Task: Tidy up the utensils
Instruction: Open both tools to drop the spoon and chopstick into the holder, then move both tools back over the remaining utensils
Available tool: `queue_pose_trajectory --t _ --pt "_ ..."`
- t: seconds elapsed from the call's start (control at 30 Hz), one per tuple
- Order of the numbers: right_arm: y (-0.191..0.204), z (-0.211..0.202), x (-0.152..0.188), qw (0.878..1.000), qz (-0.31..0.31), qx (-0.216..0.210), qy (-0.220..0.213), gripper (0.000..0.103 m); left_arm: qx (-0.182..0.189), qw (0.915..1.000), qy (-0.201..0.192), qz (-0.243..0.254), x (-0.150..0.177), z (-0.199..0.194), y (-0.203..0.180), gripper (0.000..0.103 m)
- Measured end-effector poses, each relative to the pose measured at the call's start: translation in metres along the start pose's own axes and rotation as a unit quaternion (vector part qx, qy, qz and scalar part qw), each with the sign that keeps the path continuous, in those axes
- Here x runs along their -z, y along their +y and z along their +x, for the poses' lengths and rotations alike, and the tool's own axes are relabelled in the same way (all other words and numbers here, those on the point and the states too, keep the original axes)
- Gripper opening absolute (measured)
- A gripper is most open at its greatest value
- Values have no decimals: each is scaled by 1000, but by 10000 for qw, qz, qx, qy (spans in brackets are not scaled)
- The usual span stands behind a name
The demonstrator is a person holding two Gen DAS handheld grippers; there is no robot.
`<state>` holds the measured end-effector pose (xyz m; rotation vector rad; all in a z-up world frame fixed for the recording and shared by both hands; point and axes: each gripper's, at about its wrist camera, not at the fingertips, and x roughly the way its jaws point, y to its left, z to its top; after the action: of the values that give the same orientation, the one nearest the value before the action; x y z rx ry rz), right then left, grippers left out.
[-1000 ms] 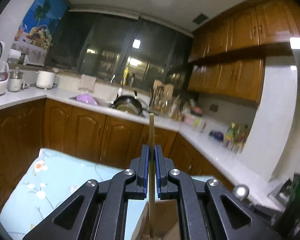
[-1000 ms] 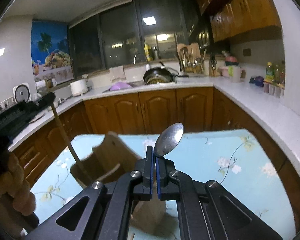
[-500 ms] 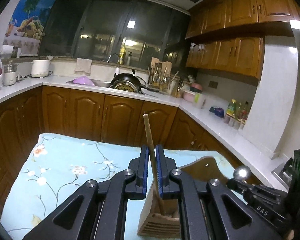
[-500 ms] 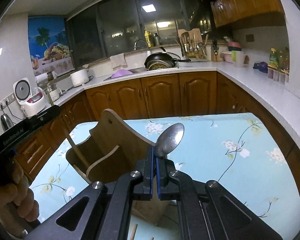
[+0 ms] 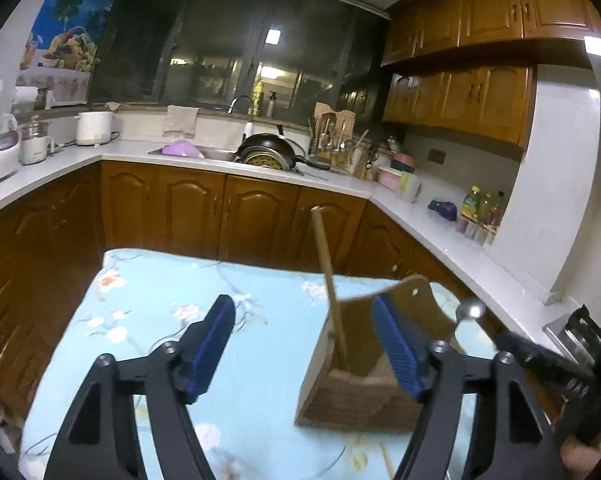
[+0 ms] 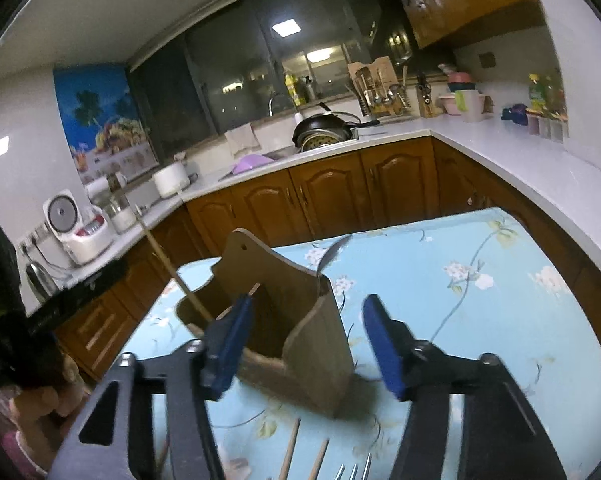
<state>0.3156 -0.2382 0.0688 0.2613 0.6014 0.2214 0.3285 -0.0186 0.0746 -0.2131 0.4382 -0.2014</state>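
A wooden utensil holder (image 5: 356,384) (image 6: 296,332) stands on the flowered blue table. A wooden chopstick (image 5: 327,280) (image 6: 172,268) leans upright in one compartment. A metal spoon (image 6: 331,254) (image 5: 469,312) stands in another compartment, bowl up. My left gripper (image 5: 306,348) is open and empty, just in front of the holder. My right gripper (image 6: 308,344) is open and empty, its jaws either side of the holder. More chopsticks (image 6: 290,450) and fork tines (image 6: 354,470) lie on the table near the right gripper.
The table (image 5: 152,320) has a blue floral cloth. Wooden cabinets and a white counter (image 5: 228,166) run behind it, with a pan, a sink and a utensil rack. A rice cooker (image 6: 78,224) stands on the left counter.
Both grippers have opened. The left let go of the chopstick and the right let go of the spoon; both utensils now stand in the holder. Both grippers have drawn back a little.
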Motion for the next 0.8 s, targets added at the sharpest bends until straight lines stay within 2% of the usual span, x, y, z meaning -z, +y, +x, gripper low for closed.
queue_pose_trajectory --t 0.1,0.27,0.6,0.8 --pt "-2 -23 10 9999 100 -34 -65 77 -78 9998 202 -17 9 -21 7 76" --pt "-3 -56 37 9998 186 6 -26 82 -264 9979 574 -138 24 -52 17 78" --pt "-7 -87 92 9987 195 260 404 82 -482 9893 1305 -427 58 -79 14 78" --pt "4 -84 109 9979 65 270 577 82 -552 9873 1433 -418 58 -88 11 78"
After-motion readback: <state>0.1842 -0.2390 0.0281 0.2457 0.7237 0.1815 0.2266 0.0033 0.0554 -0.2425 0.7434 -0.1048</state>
